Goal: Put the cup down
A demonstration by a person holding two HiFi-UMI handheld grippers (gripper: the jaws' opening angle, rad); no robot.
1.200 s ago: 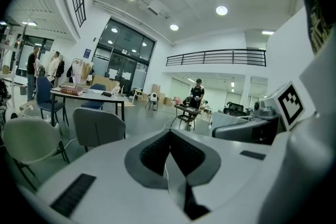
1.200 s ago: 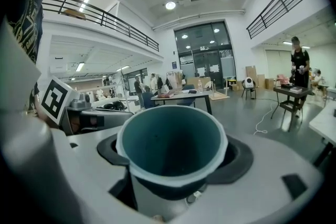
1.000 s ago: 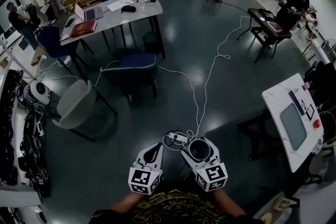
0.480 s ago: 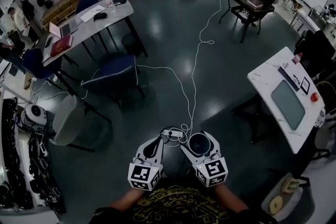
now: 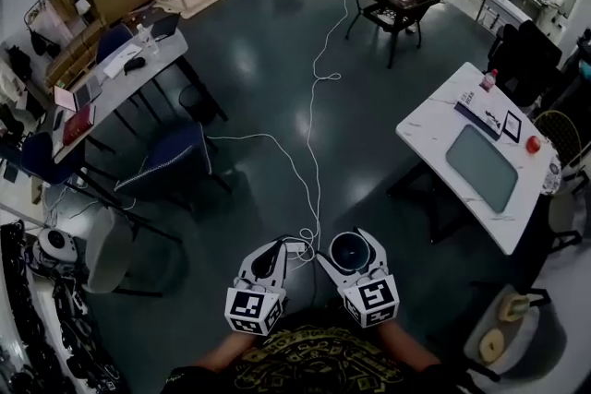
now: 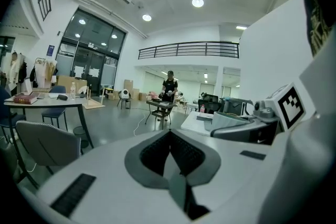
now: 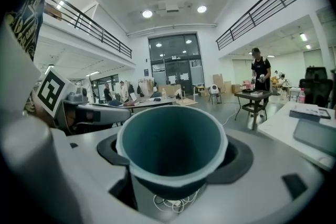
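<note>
Holding the teal cup [image 7: 173,155] clamped upright over the floor [image 5: 277,106], the right gripper [image 5: 349,246] is mid-carry, I'd say; left gripper [image 5: 275,248] pinched together, empty. Next: reach the white counter [image 5: 434,129], lower, release.

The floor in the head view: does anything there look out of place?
Yes: a long white cable lies loose in bends across the open floor, ending in a tangle at the bottom of the view. It could trip someone.

Round ceiling lamps [image 6: 197,2] light the hall evenly. The head view is dim, with pale glare patches on the glossy floor [image 5: 369,152]. Both gripper views bend strongly, their corners black; the near cup [image 7: 172,149] looks soft.
</note>
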